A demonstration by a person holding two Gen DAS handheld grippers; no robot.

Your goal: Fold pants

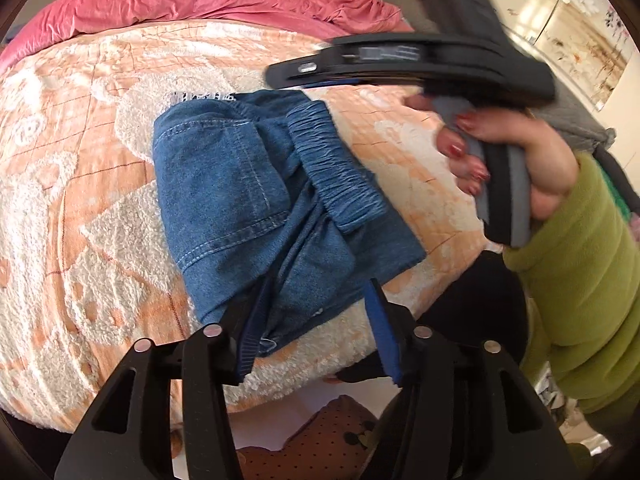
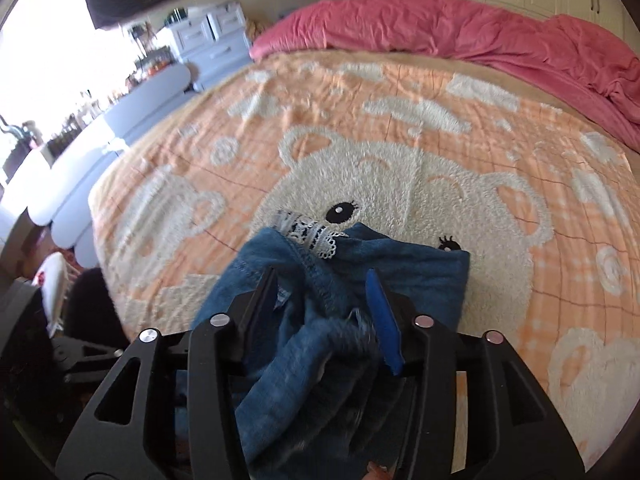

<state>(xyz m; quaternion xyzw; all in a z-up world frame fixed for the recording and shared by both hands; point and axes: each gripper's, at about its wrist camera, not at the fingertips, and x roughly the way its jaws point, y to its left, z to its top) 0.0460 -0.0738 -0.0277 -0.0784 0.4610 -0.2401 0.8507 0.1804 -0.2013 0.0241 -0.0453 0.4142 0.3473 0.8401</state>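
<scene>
Blue denim pants point(image 1: 256, 200) with an elastic waistband point(image 1: 336, 168) lie folded in a thick bundle on the peach bear-print blanket point(image 1: 80, 160). My left gripper point(image 1: 320, 300) is open, its jaws straddling the bundle's near edge. The right gripper's body point(image 1: 400, 60) hovers over the bundle's far right side, held by a hand with red nails point(image 1: 500, 152). In the right wrist view the pants point(image 2: 400, 264) bunch up between the open jaws of my right gripper point(image 2: 324, 292); a white lace trim point(image 2: 312, 236) shows at the far edge.
A pink duvet point(image 2: 460, 28) is heaped along the far side of the bed. A grey scalloped bench point(image 2: 100, 148) and a dresser point(image 2: 208, 32) stand to the left. The person's green sleeve point(image 1: 580, 300) is on the right. The bed edge point(image 1: 320, 388) is near.
</scene>
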